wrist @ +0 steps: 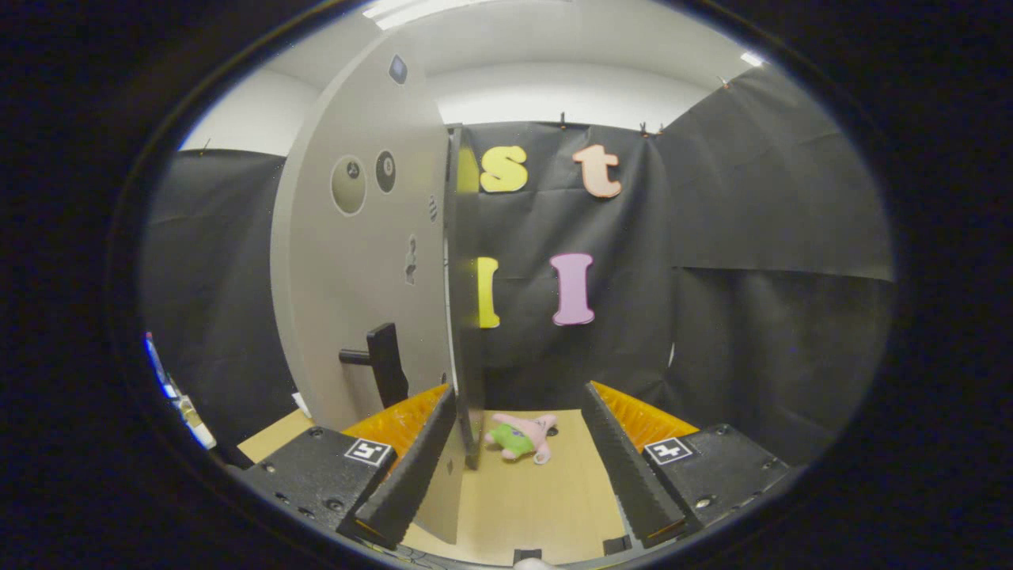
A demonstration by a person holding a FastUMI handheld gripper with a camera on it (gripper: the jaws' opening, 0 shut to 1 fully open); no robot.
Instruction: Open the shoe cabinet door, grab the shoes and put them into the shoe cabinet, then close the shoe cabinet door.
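Observation:
The grey shoe cabinet door stands just ahead of me, seen almost edge-on, with round stickers on its face and a black handle low down. Its free edge runs down between my fingers, close against the left finger. My gripper is open and wide, and the right finger is well apart from the door. Whether the left finger touches the door I cannot tell.
A small pink and green plush toy lies on the light wooden surface just beyond my fingertips. Black cloth walls close the booth behind and to the right. A white and blue object shows far left.

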